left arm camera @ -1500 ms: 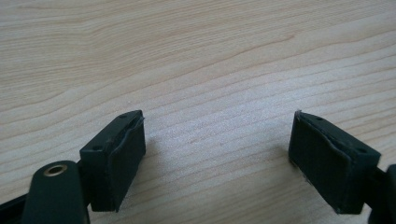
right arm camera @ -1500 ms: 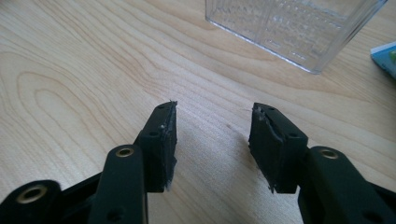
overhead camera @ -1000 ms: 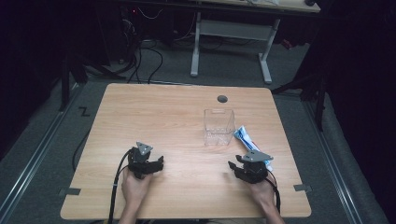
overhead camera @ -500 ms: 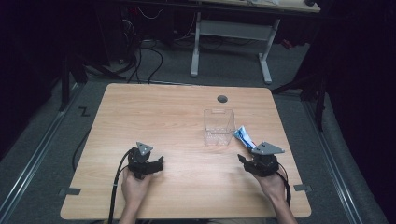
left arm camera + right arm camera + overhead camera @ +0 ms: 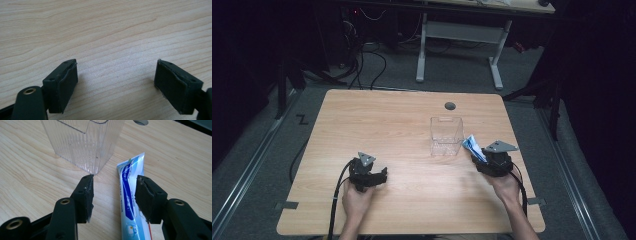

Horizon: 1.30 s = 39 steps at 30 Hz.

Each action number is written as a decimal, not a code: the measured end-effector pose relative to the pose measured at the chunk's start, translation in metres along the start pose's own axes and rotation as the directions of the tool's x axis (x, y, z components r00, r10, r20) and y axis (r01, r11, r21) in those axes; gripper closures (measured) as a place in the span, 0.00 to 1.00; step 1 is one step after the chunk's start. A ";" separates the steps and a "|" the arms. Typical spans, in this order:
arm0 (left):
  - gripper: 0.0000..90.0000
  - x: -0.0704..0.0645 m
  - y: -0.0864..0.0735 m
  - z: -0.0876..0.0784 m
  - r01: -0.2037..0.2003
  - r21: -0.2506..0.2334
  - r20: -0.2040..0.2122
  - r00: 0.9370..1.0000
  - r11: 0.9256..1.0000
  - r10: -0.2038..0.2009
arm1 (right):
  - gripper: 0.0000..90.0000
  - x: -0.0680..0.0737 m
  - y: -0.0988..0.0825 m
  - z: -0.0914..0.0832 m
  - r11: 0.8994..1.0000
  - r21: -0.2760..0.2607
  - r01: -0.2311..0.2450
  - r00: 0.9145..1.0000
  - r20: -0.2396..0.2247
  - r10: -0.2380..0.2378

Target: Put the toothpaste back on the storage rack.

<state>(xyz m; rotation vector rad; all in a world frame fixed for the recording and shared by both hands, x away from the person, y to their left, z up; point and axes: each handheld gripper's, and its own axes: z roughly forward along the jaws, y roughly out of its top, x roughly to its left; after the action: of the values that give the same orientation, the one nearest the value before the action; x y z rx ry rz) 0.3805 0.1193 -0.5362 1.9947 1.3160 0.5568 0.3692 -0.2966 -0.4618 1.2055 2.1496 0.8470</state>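
My right gripper (image 5: 113,195), its black jaws just opened and now spread, hovers over the flat blue-and-white plastic toothpaste tube (image 5: 128,202) lying on the pale wood-grain table (image 5: 30,172). The tube runs lengthwise between the rubber pads (image 5: 143,197), close beside the right-hand one, but neither pad presses it, so it rests on the table by its own weight. Straddling the tube along its narrow width looks like the sensible way in: a soft, flattened tube gives under pressure, and a pinch across its sides should hold best. Just beyond, the clear ribbed plastic box (image 5: 83,142) stands upright and open-topped, its near corner just ahead of my left-hand jaw tip; the tube lies close beside it, apart from its wall, likely within easy reach for dropping in. From the high view, my left gripper (image 5: 368,173) sits low over bare table, well apart from the box (image 5: 446,136), its jaws spread wide on nothing, pads matte and slightly worn at the edges (image 5: 67,82), probably parked to keep clear
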 end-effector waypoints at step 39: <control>0.21 0.000 0.000 0.000 -0.002 0.001 0.000 1.000 1.000 0.002 | 0.55 -0.018 0.020 0.070 0.964 0.265 0.025 0.999 0.037 -0.036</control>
<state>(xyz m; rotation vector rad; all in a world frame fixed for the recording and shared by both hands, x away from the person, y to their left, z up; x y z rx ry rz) 0.3804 0.1192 -0.5362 1.9965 1.3148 0.5569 0.4377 -0.2862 -0.4910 1.3015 2.2943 0.5270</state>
